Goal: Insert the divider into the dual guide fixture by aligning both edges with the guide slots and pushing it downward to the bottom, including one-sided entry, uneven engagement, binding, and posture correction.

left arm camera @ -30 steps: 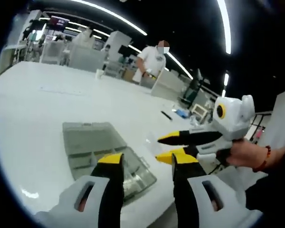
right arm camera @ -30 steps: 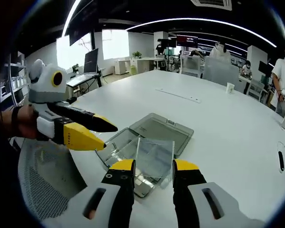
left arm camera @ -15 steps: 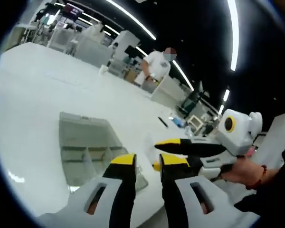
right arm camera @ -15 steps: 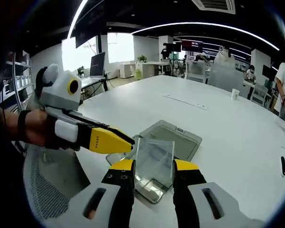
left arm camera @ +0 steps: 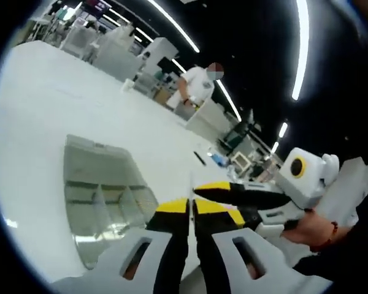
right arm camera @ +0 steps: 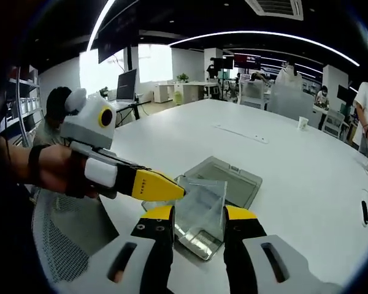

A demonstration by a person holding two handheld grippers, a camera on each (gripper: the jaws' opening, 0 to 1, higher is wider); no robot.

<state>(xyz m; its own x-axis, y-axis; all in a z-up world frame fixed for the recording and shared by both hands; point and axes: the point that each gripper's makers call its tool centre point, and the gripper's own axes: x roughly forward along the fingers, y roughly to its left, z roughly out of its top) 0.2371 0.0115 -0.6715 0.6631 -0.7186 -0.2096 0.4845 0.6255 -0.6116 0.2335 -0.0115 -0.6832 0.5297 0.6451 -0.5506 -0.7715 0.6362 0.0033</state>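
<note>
My right gripper [right arm camera: 198, 212] is shut on the clear divider [right arm camera: 202, 197], holding it by its two side edges above the fixture, slightly tilted. The fixture [right arm camera: 233, 177] is a clear grey slotted box lying on the white table [right arm camera: 282, 159]. My left gripper [right arm camera: 175, 191] comes in from the left, its yellow tips pinched on the divider's left edge. In the left gripper view my left gripper [left arm camera: 191, 205] has its jaws almost touching, with the divider's thin edge [left arm camera: 191, 182] rising between them. The right gripper [left arm camera: 218, 199] reaches in from the right, and the fixture [left arm camera: 101, 184] lies to the left.
A mesh chair seat [right arm camera: 67, 229] sits below the table's near edge on the left. A black pen [right arm camera: 363, 211] and a paper cup [right arm camera: 303, 122] lie farther off on the table. A person in a white shirt [left arm camera: 196, 86] stands beyond the far edge.
My left gripper has moved in to the divider and its jaws have gone from open to nearly touching on its edge. The divider has tilted a little in the right gripper.
</note>
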